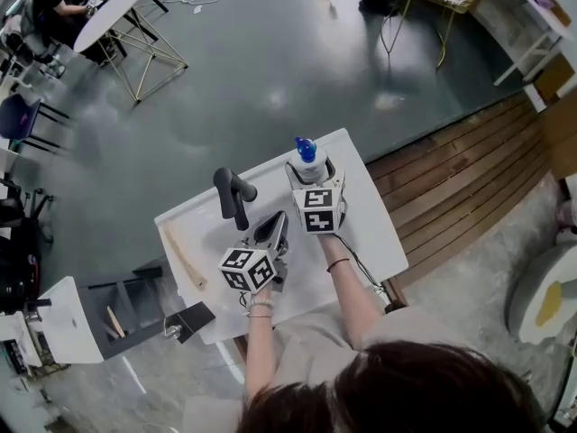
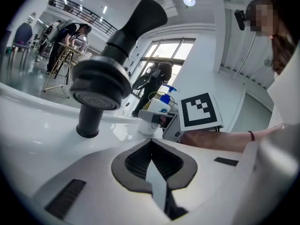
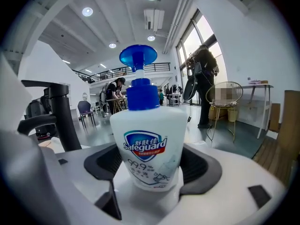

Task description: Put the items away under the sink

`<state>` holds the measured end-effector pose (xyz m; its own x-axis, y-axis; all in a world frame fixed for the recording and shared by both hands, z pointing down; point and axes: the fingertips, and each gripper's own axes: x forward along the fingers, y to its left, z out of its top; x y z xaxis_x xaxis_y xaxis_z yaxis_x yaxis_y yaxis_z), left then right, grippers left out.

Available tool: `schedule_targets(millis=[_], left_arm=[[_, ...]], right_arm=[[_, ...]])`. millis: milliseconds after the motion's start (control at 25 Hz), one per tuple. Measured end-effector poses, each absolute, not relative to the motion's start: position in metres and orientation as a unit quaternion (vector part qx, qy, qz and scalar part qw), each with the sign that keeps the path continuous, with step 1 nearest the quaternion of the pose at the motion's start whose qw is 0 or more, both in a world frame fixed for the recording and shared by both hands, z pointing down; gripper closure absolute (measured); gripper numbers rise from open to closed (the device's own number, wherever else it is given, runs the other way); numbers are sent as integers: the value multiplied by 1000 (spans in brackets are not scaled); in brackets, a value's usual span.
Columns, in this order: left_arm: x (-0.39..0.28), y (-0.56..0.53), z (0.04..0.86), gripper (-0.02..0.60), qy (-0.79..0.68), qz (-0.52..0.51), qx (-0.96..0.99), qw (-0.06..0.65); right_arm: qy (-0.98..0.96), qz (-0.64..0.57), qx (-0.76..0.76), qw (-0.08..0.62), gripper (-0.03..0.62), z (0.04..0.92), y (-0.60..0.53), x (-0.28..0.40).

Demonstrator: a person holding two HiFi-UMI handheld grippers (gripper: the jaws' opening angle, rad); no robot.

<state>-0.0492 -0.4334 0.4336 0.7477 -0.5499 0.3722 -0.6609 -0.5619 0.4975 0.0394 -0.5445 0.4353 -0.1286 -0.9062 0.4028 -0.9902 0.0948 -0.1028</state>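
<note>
two grippers work over the white counter (image 1: 371, 234). my right gripper (image 1: 311, 173) has its jaws spread wide around the soap bottle (image 3: 149, 144), which stands upright just right of the black faucet (image 1: 231, 197), and the pads don't seem to squeeze it. my left gripper (image 2: 152, 149), just on my side of the faucet, is closed and empty.

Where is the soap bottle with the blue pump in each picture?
Head view: soap bottle just above centre.
Left gripper view: bottle mid-picture, small and far.
Right gripper view: bottle centre, large, between the fingers.
Shared landmark: the black faucet, left of the bottle everywhere.
</note>
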Motion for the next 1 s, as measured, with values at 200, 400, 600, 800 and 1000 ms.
schedule_targets(millis=[200, 400, 600, 800, 1000], left_arm=[[-51, -435, 437, 578, -349, 90, 876, 320], [-51, -432, 438, 578, -350, 94, 875, 321], [-46, -427, 435, 579, -349, 94, 876, 318], [-44, -422, 430, 578, -352, 92, 878, 312], [-43, -414, 423, 578, -361, 85, 877, 304]], right_arm=[[-727, 164, 649, 152, 237, 441, -545, 41], [-731, 164, 647, 142, 237, 438, -543, 41], [-739, 188, 634, 127, 238, 435, -539, 43], [-749, 181, 627, 115, 238, 424, -535, 49], [-766, 177, 609, 104, 238, 412, -526, 49]])
